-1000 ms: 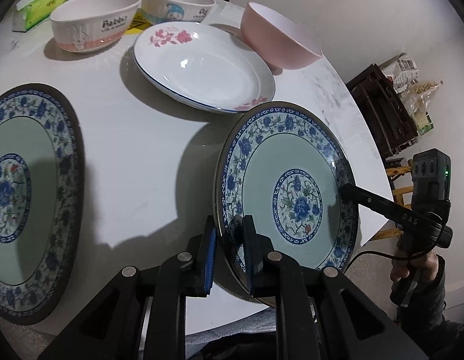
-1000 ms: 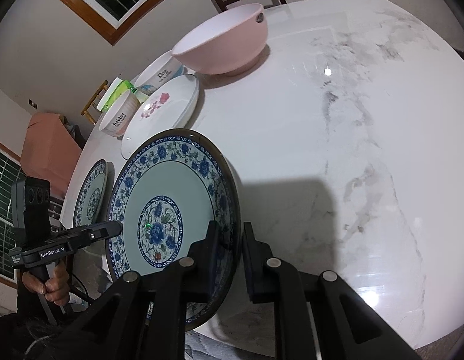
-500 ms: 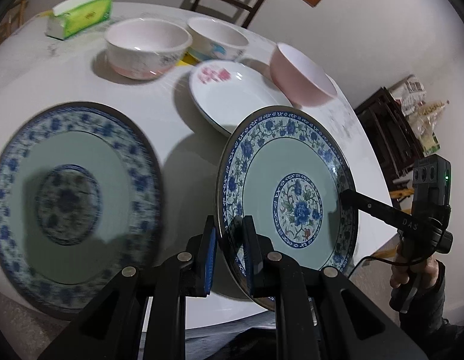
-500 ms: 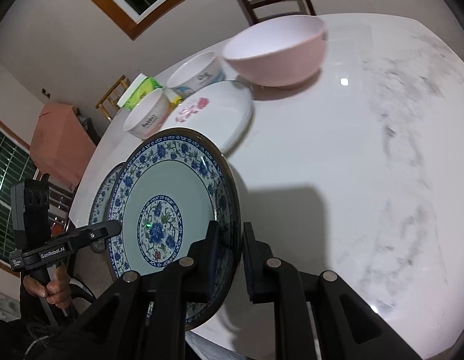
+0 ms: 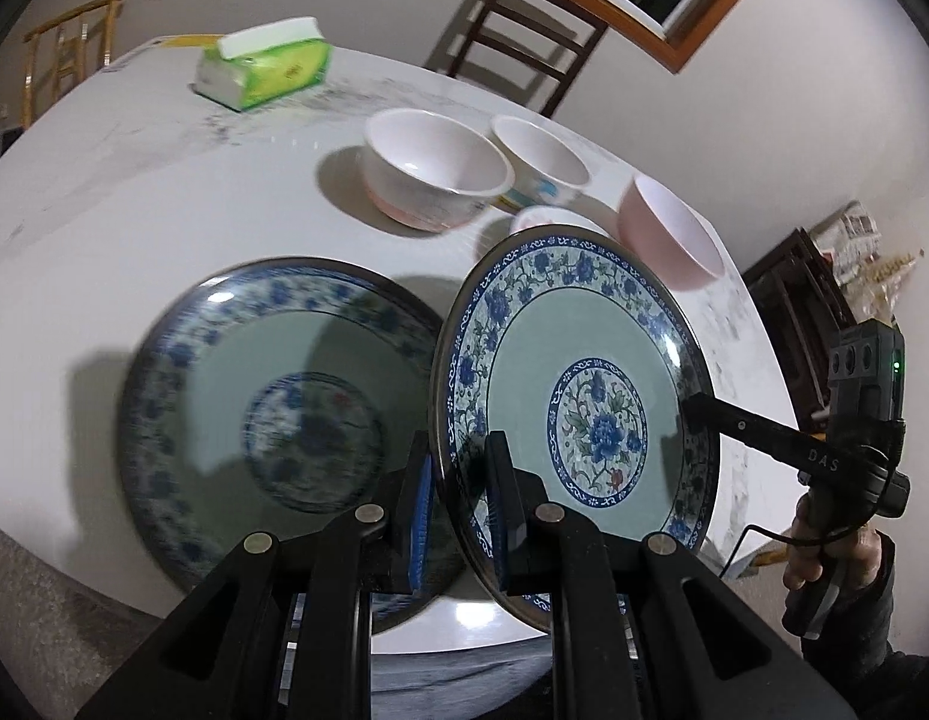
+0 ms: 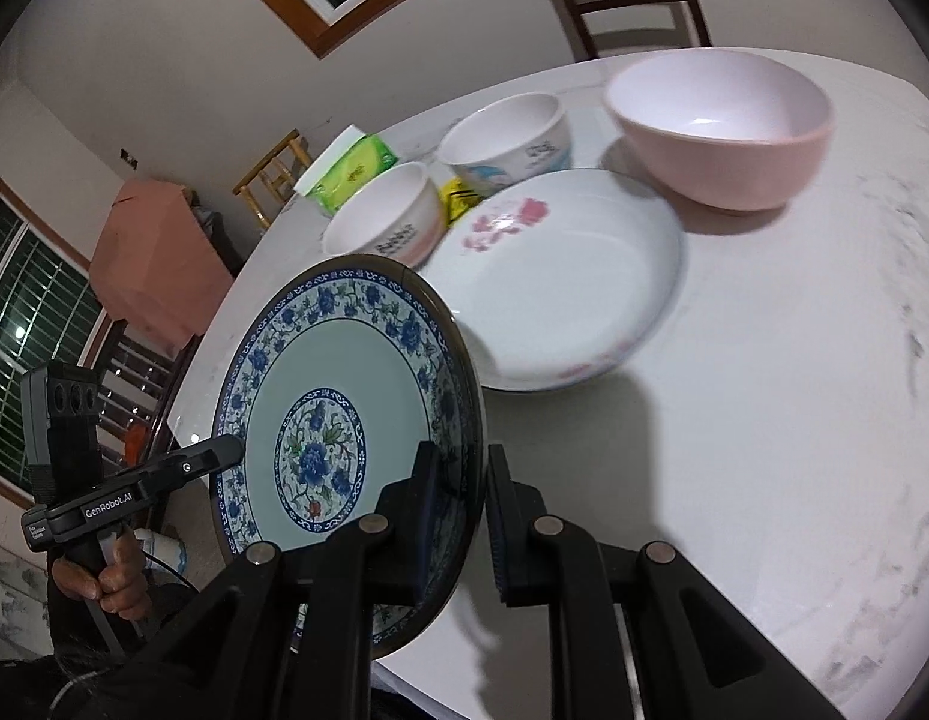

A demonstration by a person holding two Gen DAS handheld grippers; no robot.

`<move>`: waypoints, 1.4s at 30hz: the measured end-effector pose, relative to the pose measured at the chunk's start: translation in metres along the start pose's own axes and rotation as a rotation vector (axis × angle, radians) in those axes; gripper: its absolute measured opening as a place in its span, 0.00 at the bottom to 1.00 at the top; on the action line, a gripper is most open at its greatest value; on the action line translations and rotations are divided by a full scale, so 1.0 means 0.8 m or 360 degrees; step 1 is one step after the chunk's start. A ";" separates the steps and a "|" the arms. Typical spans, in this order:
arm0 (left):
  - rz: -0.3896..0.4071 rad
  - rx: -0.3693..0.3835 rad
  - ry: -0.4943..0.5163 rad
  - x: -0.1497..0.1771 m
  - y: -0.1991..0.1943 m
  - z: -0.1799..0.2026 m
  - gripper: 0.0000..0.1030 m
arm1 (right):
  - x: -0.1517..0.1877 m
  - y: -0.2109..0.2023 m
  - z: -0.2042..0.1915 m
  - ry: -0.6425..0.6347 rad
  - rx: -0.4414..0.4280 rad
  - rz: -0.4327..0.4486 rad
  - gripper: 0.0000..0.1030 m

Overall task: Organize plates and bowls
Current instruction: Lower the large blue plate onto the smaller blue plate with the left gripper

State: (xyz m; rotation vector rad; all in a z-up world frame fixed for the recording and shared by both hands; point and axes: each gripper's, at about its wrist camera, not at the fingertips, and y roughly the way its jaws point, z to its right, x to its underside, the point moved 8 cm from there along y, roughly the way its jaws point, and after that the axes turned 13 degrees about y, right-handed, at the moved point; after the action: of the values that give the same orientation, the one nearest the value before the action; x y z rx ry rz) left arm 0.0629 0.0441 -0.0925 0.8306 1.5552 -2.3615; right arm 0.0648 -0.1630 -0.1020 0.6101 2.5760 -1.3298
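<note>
A blue floral plate (image 5: 584, 408) (image 6: 344, 420) is held tilted above the table, one gripper on each side of its rim. My left gripper (image 5: 458, 480) (image 6: 233, 450) is shut on its left rim. My right gripper (image 6: 461, 480) (image 5: 689, 414) is shut on the opposite rim. A second, matching blue plate (image 5: 284, 408) lies flat on the white marble table (image 5: 134, 192), just left of the held one and partly under it. Beyond them are a white plate with pink flowers (image 6: 560, 282), a large pink bowl (image 6: 722, 132) (image 5: 668, 234) and two smaller white bowls (image 5: 434, 174) (image 5: 542, 162).
A green tissue pack (image 5: 266, 69) (image 6: 350, 168) lies at the far side of the table. A dark wooden chair (image 5: 524, 36) stands behind the table. A person's hand (image 5: 824, 546) grips the right handle. The table's near edge (image 5: 74, 570) runs just below the flat plate.
Both grippers have carried the held plate sideways and slightly up. The flat blue plate has slid from the left edge of the left wrist view to beside and under the held one.
</note>
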 end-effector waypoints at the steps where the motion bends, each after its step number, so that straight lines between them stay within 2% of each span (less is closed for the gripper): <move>1: 0.0005 -0.0010 -0.0010 0.001 -0.005 -0.006 0.13 | 0.000 0.005 -0.006 -0.0002 -0.0007 -0.0009 0.15; 13: 0.0013 -0.0158 -0.0125 0.013 -0.037 -0.087 0.13 | 0.011 0.073 -0.067 -0.0013 -0.0027 -0.0145 0.15; 22: -0.0010 -0.0205 -0.0241 0.028 -0.039 -0.135 0.14 | 0.022 0.115 -0.092 -0.0012 -0.0009 -0.0235 0.15; 32: -0.0039 -0.0199 -0.0318 0.036 -0.029 -0.156 0.15 | 0.022 0.124 -0.103 -0.0046 0.0046 -0.0244 0.17; 42: -0.0041 -0.0270 -0.0311 0.036 -0.028 -0.165 0.17 | 0.029 0.134 -0.114 -0.0112 0.0123 -0.0242 0.18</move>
State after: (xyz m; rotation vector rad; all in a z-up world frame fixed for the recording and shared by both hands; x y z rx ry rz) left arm 0.0750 0.1756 -0.1292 0.5294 1.6631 -2.2131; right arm 0.0931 -0.0268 -0.1358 0.3784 2.5686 -1.4755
